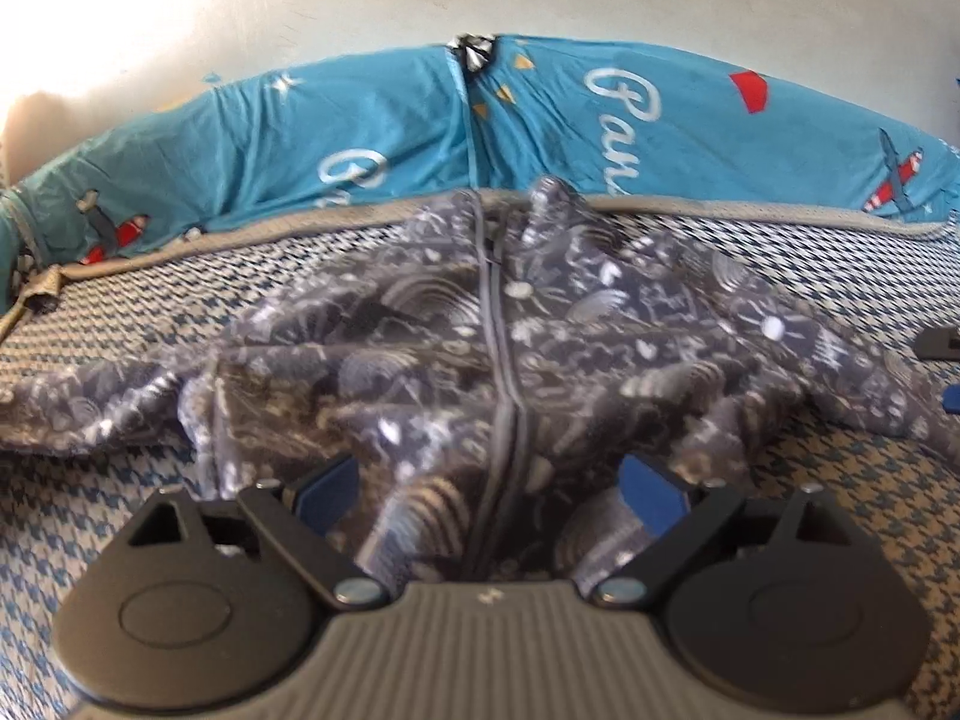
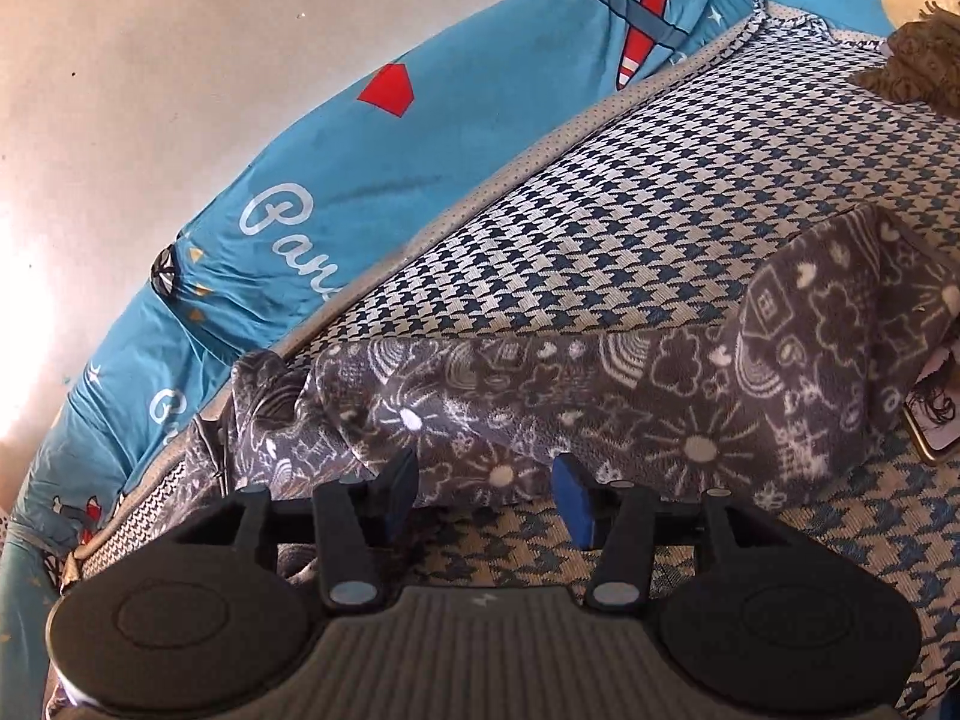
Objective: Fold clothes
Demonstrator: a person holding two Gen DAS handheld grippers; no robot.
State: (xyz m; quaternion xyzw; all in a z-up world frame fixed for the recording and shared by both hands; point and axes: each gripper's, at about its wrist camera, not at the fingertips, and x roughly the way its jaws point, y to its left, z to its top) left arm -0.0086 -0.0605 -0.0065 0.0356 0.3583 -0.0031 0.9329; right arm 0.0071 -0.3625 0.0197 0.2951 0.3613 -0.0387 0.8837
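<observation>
Blue sheet [image 1: 384,138] reads "Pan".

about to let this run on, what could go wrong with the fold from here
1. The grey patterned jacket lies crumpled with its zip line crooked, so a fold may lock the wrinkles in.
2. The left gripper stands wide open around bunched hem fabric; closing could pinch several layers.
3. The right gripper is open at the sleeve's edge, so it might catch the houndstooth cover below. A phone-like object pokes out beside the sleeve and could get dragged.
</observation>
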